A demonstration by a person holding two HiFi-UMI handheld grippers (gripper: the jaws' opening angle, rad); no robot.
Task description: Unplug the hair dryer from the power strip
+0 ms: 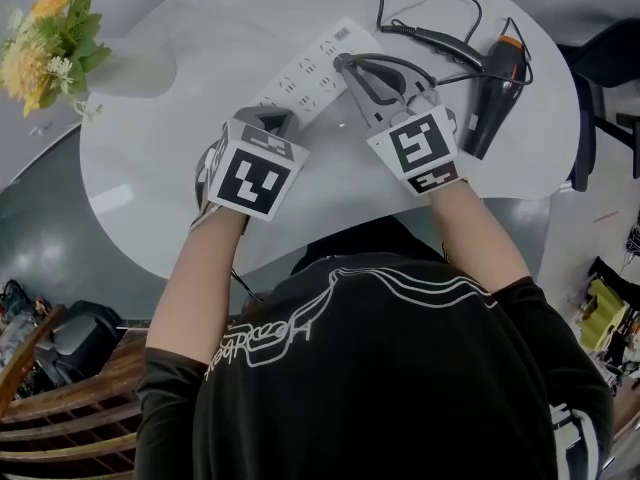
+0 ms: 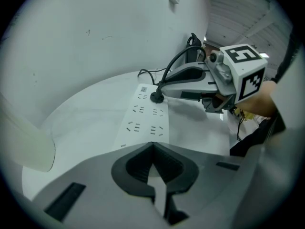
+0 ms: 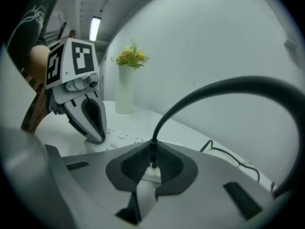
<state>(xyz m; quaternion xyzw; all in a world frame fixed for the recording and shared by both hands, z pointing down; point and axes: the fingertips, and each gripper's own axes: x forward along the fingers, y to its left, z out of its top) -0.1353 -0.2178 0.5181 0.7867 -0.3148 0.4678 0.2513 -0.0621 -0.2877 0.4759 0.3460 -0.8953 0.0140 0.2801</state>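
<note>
A white power strip (image 1: 312, 66) lies on the round white table (image 1: 160, 168). A black plug (image 2: 157, 98) sits in one of the strip's sockets. Its cord (image 1: 430, 38) loops back to the black and orange hair dryer (image 1: 497, 80), which lies at the table's right. My right gripper (image 1: 346, 65) is shut on the plug, and the cord rises from between its jaws (image 3: 152, 162). My left gripper (image 1: 272, 121) points steeply down with its jaws shut, its tips resting on the near end of the strip (image 2: 147, 120).
A white vase of yellow flowers (image 1: 50, 40) stands at the table's far left. A dark chair (image 1: 605, 63) is past the table's right edge. Wooden slats (image 1: 60, 408) lie at the lower left, and the table edge is just in front of the person.
</note>
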